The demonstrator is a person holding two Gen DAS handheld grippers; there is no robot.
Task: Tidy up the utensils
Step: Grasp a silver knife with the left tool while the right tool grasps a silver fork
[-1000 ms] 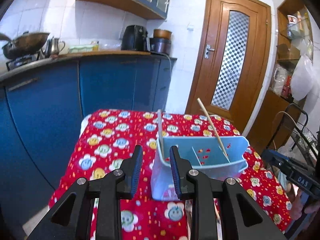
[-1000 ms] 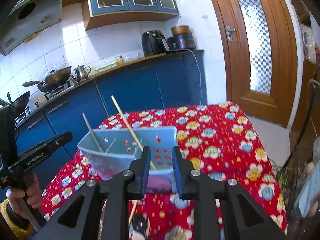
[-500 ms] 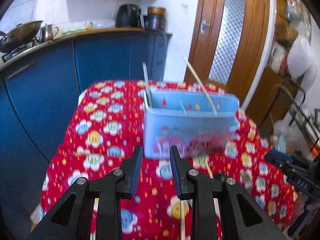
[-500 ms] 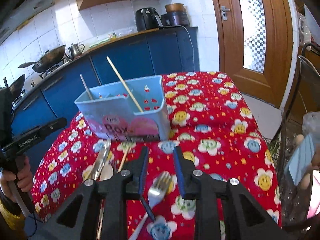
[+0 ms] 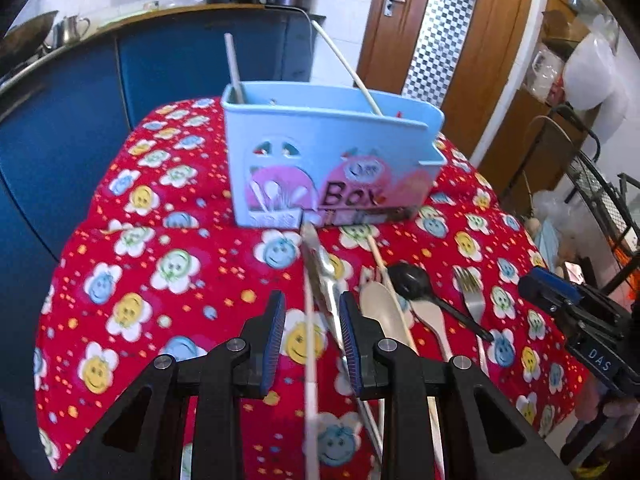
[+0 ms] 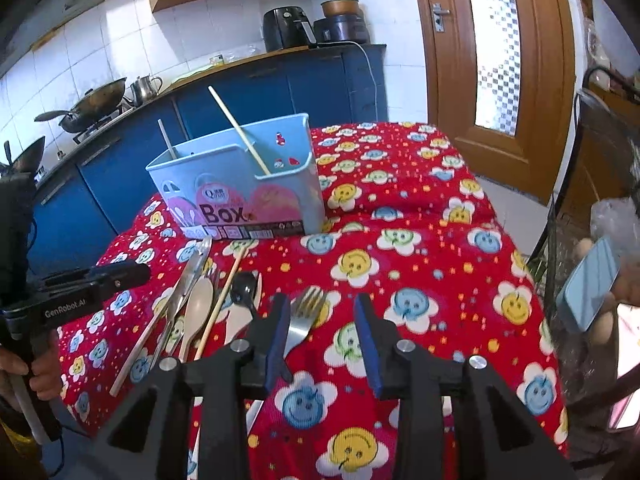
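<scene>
A: Why do both grippers hang over the loose pile and not over the blue box (image 6: 240, 188)?

B: The box already holds 2 sticks, 1 at each end. The rest lies on the red cloth (image 6: 420, 264) in front of the box, so that is where picking goes on.

A: The left gripper (image 5: 312, 336)?

B: Jaws part open, nothing pinched. A chopstick (image 5: 309, 344) and the metal tongs (image 5: 320, 276) run between them.

A: The right gripper (image 6: 322, 336)?

B: Its jaws have just been opening; the fork (image 6: 302, 320) lies between them, untouched. Probably its target, since it lies nearest in front of the box on that side.
</scene>
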